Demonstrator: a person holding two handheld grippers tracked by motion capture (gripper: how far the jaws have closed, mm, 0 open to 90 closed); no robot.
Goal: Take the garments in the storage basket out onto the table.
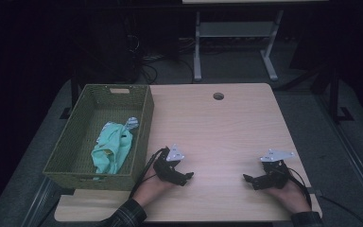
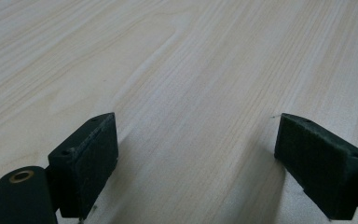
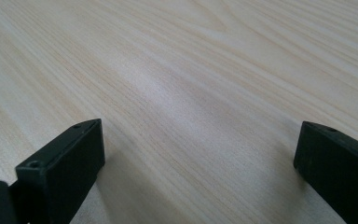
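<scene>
A light wooden table (image 1: 217,127) carries a green woven basket (image 1: 144,124) at its left side, with a mint-green cloth (image 1: 112,146) bunched inside. My left gripper (image 1: 187,177) rests low on the table just right of the basket's near corner, pointing right. In the left gripper view it (image 2: 196,158) is open, bare wood between its pads (image 2: 93,163). Near the table's front right my right gripper (image 1: 248,179) lies pointing left. In its own view the right gripper (image 3: 200,172) is open over bare wood too, with nothing between its pads (image 3: 70,172).
A round cable hole (image 1: 218,96) sits near the table's far edge. Beyond the table stand the metal legs of another desk (image 1: 197,47) and cables on a dark floor. Bare wood stretches between the two grippers and toward the far edge.
</scene>
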